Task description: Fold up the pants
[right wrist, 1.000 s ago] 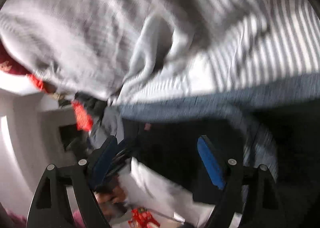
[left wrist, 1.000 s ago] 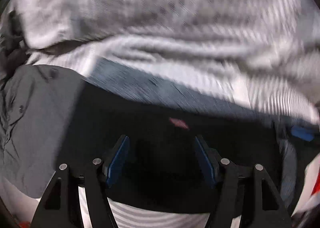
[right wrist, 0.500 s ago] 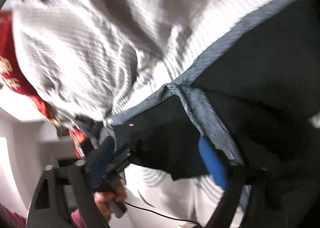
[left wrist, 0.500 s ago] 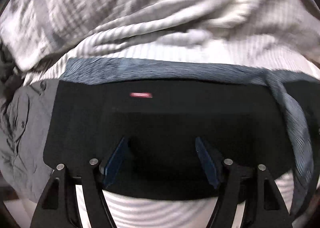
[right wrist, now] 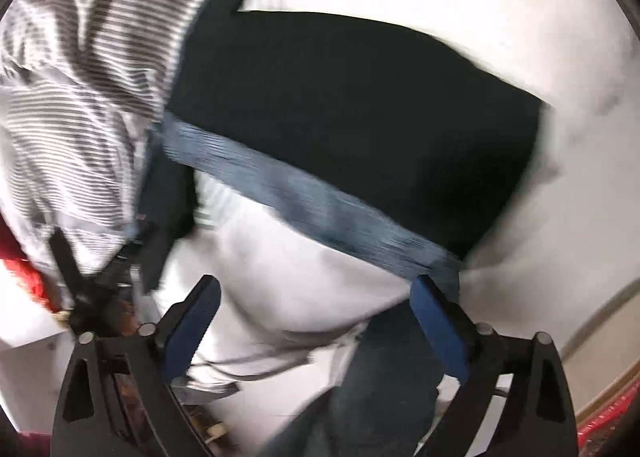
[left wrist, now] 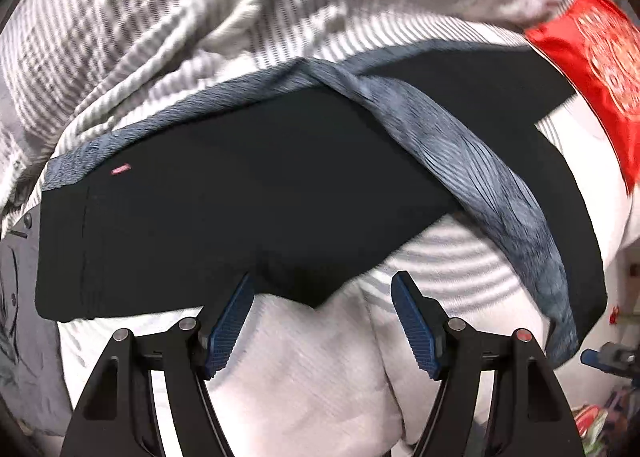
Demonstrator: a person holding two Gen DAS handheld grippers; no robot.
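Black pants (left wrist: 240,197) lie spread on a white and grey striped sheet (left wrist: 304,377), with a blue-grey band (left wrist: 460,145) of their fabric folded across them. My left gripper (left wrist: 323,285) hovers open at the pants' near edge, its pads (left wrist: 228,321) pressing nothing. In the blurred right wrist view the pants (right wrist: 360,117) and the band (right wrist: 300,197) lie ahead of my right gripper (right wrist: 314,283). Its jaws are wide and closing, with only white sheet between them; the right fingertip sits close to the band's end.
A rumpled striped blanket (left wrist: 160,17) is heaped behind the pants. A red patterned cushion (left wrist: 600,57) lies at the far right, a grey garment (left wrist: 16,277) at the left edge. Dark denim (right wrist: 380,385), probably a person's leg, shows below my right gripper.
The left gripper has drawn back from over the black fabric to its near edge and rolled. The right gripper has swung fast across the bed; the pants now lie farther ahead of it.
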